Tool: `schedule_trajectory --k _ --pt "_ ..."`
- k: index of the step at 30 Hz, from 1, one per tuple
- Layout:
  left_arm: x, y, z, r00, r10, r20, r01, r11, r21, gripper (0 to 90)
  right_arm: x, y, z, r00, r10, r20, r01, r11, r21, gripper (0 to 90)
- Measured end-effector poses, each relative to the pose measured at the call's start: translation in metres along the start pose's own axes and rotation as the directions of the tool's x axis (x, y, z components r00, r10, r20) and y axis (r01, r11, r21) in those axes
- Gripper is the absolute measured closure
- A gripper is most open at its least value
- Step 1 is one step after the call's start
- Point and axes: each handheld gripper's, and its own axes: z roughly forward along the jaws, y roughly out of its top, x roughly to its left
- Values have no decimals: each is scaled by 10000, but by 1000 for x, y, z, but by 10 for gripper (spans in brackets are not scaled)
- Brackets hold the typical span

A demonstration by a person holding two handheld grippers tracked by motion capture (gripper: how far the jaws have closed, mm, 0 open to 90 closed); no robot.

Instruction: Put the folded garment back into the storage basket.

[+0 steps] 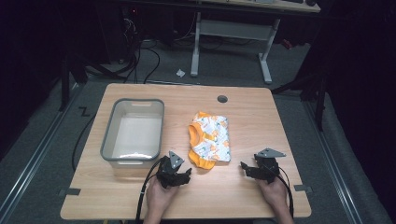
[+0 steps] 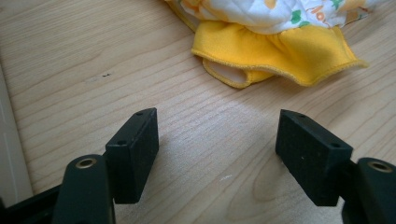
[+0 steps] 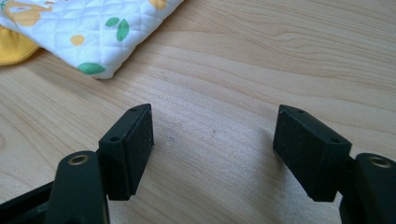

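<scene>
The folded white quilted garment with orange trim and a fruit-and-leaf print point(image 1: 209, 140) lies flat near the middle of the pale rectangular wooden tabletop point(image 1: 247, 196), just right of the grey-rimmed translucent plastic bin point(image 1: 133, 130), which stands on the tabletop's left half. The garment's orange hem faces the person's side; in the left gripper view that yellow-orange ruffled edge lies a little beyond the jaws, apart from them. In the right gripper view a white quilted corner with green leaves sits off to the upper left, also clear of the jaws. The left tool point(image 1: 180, 176), black and held in the person's left hand point(image 1: 159, 196), rests low over the tabletop just below the bin's near right corner, close to the garment's hem; its jaws stand wide apart with bare wood between them. The right tool point(image 1: 247, 169), held in the right hand point(image 1: 274, 192), sits near the tabletop's right front, apart from the garment, jaws likewise spread wide and gripping nothing.
</scene>
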Motion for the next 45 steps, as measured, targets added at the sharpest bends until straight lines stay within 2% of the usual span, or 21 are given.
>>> schedule_trajectory --k 21,25,34,38,45 --pt "-1 0 0 10000 -54 -61 53 10000 -31 303 0 0 0 10000 1 -1 -1 10000 2 291" --pt "-1 0 0 10000 -27 -51 27 10000 -65 337 0 0 0 10000 5 -2 -5 10000 1 291" --pt "-3 0 0 9997 -163 -185 162 9999 -59 336 0 0 0 10000 3 2 -3 10000 -3 291" --pt "-4 0 0 9997 -175 -157 174 9998 -49 340 0 0 0 10000 1 1 -1 10000 -3 291" --pt "-5 0 0 9993 -322 189 325 9994 -129 316 0 0 0 10000 2 -3 -2 10000 -5 291"
